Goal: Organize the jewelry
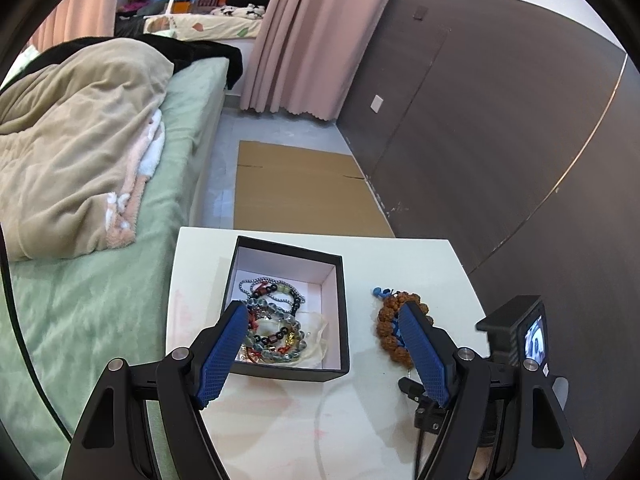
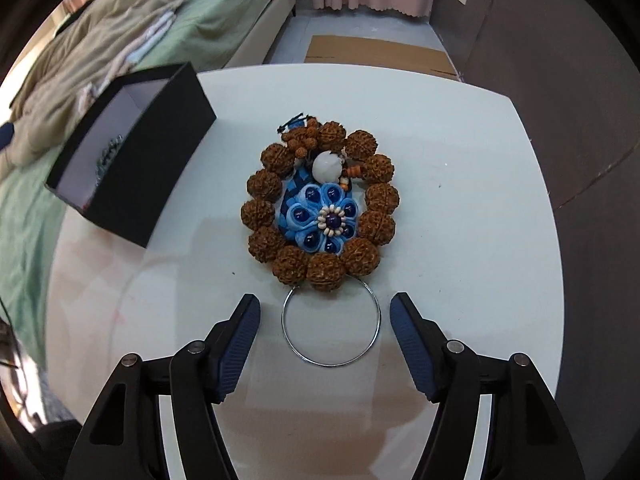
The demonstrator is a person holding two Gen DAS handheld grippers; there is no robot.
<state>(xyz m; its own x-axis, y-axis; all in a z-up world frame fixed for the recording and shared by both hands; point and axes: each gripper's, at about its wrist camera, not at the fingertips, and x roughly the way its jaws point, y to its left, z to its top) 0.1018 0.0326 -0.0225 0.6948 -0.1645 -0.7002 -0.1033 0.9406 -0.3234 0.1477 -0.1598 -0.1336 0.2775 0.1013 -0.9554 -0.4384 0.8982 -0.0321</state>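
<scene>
A black box with a white inside stands on the white table and holds several bead bracelets. My left gripper is open and empty above the box's near side. A brown rough-bead bracelet lies on the table around a blue flower ornament, with a thin metal ring at its near end. My right gripper is open, with one finger on each side of the ring. The bracelet also shows in the left wrist view. The box is at the left of the right wrist view.
A bed with a beige blanket lies left of the table. Flat cardboard lies on the floor beyond the table. A dark wall panel runs along the right, with pink curtains behind.
</scene>
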